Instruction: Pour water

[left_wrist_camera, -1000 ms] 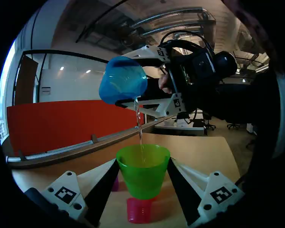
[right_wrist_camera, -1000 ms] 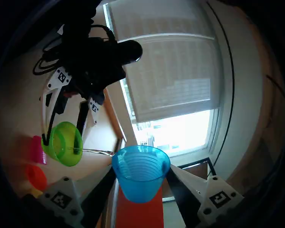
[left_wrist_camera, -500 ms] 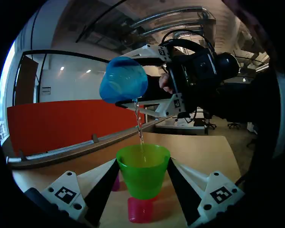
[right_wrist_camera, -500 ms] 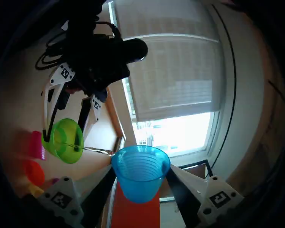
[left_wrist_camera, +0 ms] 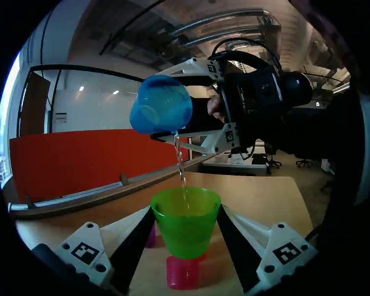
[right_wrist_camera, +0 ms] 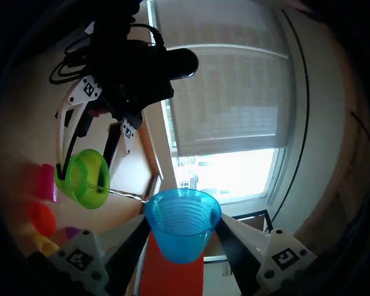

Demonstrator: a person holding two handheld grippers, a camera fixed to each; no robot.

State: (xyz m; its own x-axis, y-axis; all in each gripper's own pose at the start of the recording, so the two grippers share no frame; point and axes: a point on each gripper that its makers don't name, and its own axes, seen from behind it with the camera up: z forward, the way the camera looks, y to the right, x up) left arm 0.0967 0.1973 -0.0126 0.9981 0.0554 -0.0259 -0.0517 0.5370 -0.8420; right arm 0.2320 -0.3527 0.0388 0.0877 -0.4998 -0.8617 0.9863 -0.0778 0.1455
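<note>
1. Change since one second ago: in the left gripper view the blue cup (left_wrist_camera: 160, 104) sits slightly farther right and its mouth tips a little further down. The water stream (left_wrist_camera: 179, 160) still runs unbroken. The green cup (left_wrist_camera: 186, 227) holds the same place.
2. In the right gripper view the green cup and the left tongs (right_wrist_camera: 84, 167) appear slightly higher than before.
3. Pose, right tongs (left_wrist_camera: 155, 106): raised above and beyond the green cup, rolled so that one finger lies over the other. The blue cup lies on its side. A hand (left_wrist_camera: 213, 106) grips the body behind the fingers.
4. Pose, left tongs: roughly level, low over the tabletop (left_wrist_camera: 254, 192), carrying the green cup upright. A pink cup (left_wrist_camera: 181, 272) stands on the tabletop just below the green cup.
5. Left tongs opening: narrowed to cup width, both fingers pressing the green cup's sides.
6. Right tongs opening: narrowed to cup width, both fingers pressing the blue cup's wall.
7. Water location: the stream leaves the blue cup's lower rim and falls into the green cup's mouth.
</note>
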